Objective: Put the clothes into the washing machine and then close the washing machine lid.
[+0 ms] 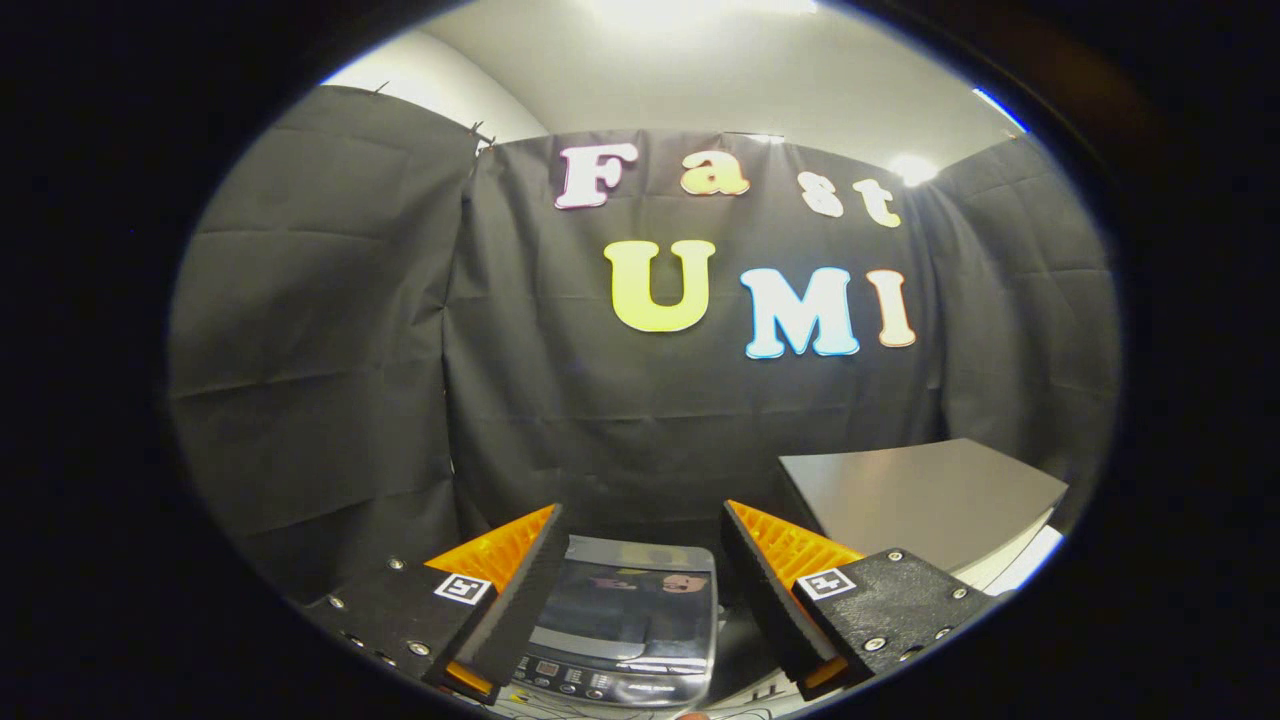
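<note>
A small grey top-loading washing machine (pixel 625 620) stands just ahead of and below my fingers, seen between them. Its glossy dark lid (pixel 630 600) lies flat and shut, mirroring the wall. A control panel with buttons (pixel 570 680) runs along its near edge. My gripper (pixel 640 520) is held above the machine, open, with nothing between its fingers. No clothes are visible from here.
A grey table top (pixel 920 495) stands to the right of the machine, beyond my right finger. Black cloth walls close the booth behind and to the left. A white strip (pixel 1030 560) runs along the table's near side.
</note>
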Demonstrator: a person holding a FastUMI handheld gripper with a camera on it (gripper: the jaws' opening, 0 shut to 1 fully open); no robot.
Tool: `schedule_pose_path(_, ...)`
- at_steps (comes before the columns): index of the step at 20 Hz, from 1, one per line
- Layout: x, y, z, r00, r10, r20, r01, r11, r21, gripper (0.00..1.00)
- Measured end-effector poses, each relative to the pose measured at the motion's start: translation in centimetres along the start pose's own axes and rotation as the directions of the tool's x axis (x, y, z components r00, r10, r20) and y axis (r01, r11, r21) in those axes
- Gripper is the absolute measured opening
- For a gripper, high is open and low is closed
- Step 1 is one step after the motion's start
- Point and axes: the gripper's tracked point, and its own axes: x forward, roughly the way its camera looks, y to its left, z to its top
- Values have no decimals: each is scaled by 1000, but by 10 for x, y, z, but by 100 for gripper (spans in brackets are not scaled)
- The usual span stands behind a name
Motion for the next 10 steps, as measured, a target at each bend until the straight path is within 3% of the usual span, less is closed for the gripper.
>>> schedule_pose_path(10, -88, -131, 25, 996, -79, 37, 80, 997, -7, 95)
